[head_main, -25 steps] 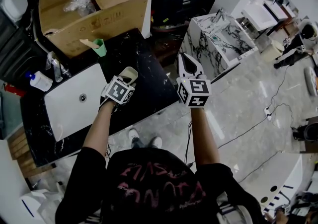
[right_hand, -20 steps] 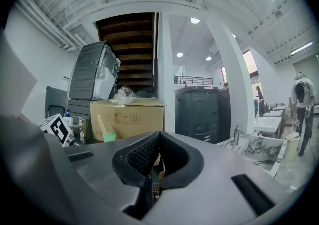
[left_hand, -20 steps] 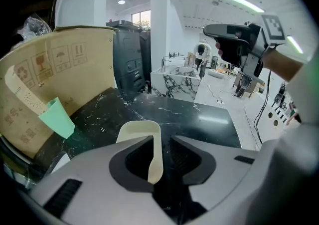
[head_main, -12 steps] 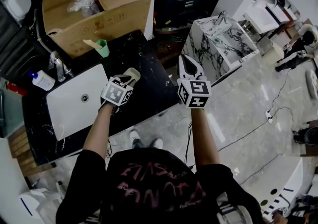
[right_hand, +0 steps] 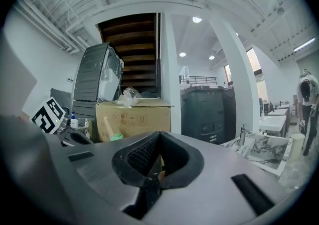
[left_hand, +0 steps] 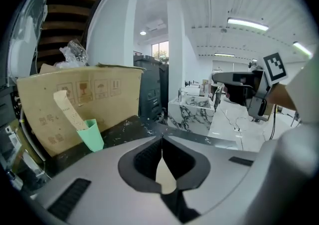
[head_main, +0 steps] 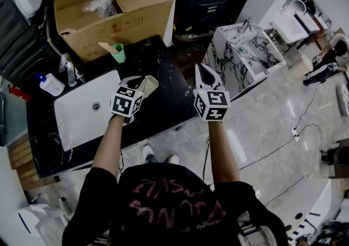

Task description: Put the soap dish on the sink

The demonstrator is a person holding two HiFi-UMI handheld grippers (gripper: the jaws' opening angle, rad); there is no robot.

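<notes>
A cream soap dish [head_main: 149, 83] is clamped in my left gripper [head_main: 139, 83], held above the black marble counter [head_main: 163, 95] just right of the white sink basin [head_main: 82, 111]. In the left gripper view the jaws of the left gripper [left_hand: 162, 142] close on a sliver of the cream soap dish [left_hand: 165, 177]. My right gripper [head_main: 203, 69] hangs shut and empty off the counter's right edge, over the floor. In its own view the right gripper [right_hand: 159, 136] has its jaws touching at the tips.
A faucet [head_main: 70, 70] and a soap bottle [head_main: 52, 84] stand behind the basin. A green cup [head_main: 118, 53] holding a stick sits before a cardboard box [head_main: 114, 7]. A marble-patterned cabinet [head_main: 248, 48] stands to the right.
The left gripper with the soap dish has drifted slightly left, closer to the basin's right edge. The right gripper has hardly moved.
</notes>
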